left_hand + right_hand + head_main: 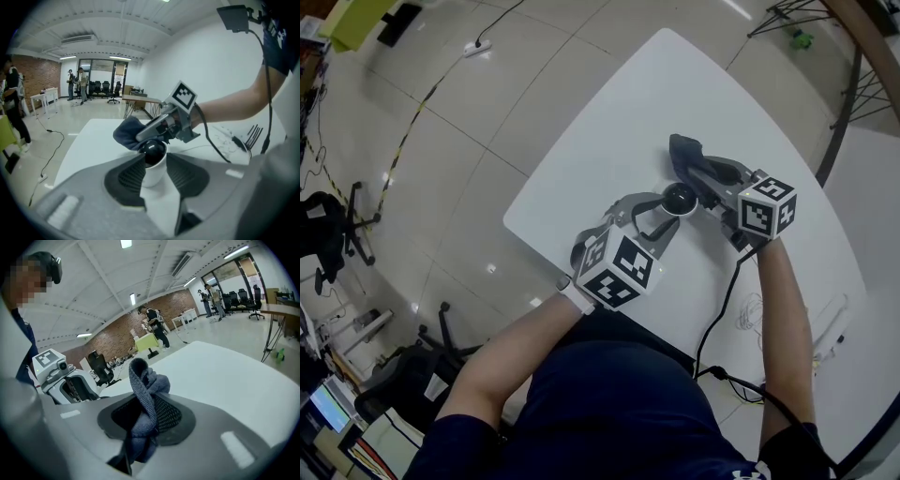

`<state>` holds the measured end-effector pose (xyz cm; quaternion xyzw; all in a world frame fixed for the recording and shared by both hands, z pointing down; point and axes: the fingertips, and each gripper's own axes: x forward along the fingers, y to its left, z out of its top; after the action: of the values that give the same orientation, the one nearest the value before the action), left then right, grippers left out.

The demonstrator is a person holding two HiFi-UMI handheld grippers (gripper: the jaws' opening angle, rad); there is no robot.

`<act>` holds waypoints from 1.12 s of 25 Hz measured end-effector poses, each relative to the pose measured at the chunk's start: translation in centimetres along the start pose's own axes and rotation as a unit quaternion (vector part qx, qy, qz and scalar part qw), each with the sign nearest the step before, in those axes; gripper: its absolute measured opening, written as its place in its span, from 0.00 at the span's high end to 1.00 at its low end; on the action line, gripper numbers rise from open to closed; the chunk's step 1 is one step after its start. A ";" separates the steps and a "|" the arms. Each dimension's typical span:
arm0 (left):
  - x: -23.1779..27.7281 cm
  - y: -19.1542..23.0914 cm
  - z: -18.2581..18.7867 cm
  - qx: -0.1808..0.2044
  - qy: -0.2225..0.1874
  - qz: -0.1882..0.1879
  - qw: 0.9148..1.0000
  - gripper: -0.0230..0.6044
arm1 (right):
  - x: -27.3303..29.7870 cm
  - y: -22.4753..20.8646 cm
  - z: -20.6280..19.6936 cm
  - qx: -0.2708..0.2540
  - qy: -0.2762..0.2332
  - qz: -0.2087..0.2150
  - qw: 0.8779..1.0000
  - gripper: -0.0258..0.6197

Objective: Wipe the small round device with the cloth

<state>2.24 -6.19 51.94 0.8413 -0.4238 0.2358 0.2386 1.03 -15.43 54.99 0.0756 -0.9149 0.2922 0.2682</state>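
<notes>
You hold the small round device [153,151] upright over the white tabletop [609,131] in your left gripper [154,171], its jaws closed on the white body below the black dome. Your right gripper [149,420] has its jaws clamped on the bunched dark blue cloth [146,385]. The cloth sits at the dome's far side, and contact between them cannot be made out.

Stretches left forearm [511,347] and right forearm [787,319] forward, both bare. Holds left gripper [667,208] close in, tilted downward, fingers [129,177] clamped either side of the device [152,150]. Angles right gripper [692,167] in from the right, tip just beside the left one's, fingers [168,416] pinched on the bunched cloth [140,380].
</notes>
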 end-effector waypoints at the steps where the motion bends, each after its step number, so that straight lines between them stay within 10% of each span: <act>1: 0.0 0.0 0.0 -0.001 -0.001 0.000 1.000 0.74 | 0.3 -0.3 -0.4 0.006 -0.001 0.004 1.000 0.82; 15: -0.3 0.4 -0.3 -0.005 -0.002 0.002 1.000 0.74 | 1.3 -2.0 -3.0 -0.006 -0.004 -0.040 0.999 0.82; 28: -2.6 -0.1 1.3 -0.022 -0.032 -0.009 0.999 0.74 | -7.1 1.4 1.8 0.070 -0.162 -0.064 0.982 0.82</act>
<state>1.19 -5.38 49.39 0.8470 -0.4284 0.1972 0.2453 5.82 -15.40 49.24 0.1991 -0.9168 0.3214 0.1285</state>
